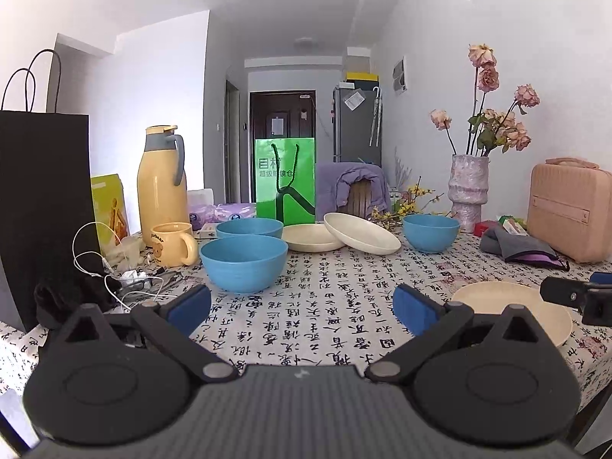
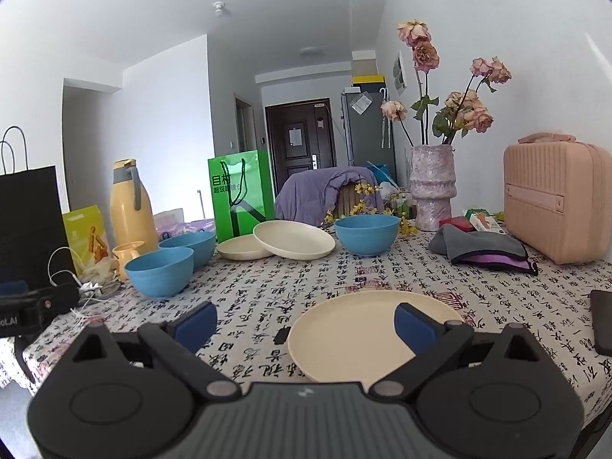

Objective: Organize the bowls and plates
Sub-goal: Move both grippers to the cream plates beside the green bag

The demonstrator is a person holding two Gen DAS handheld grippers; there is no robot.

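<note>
Both the left gripper (image 1: 302, 306) and right gripper (image 2: 306, 323) hover with jaws spread wide, empty; a cream plate (image 2: 344, 336) lies near the right one.

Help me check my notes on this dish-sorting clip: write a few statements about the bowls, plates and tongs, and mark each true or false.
1. Three blue bowls stand on the table: near bowl, one behind it, one by the vase. True.
2. The near plate carries a bowl. False: nothing lies on it.
3. One far plate leans tilted on the other far plate. True.
4. The left tongs grip a bowl. False: they are open and hold nothing.
5. The right tongs are open. True.
</note>
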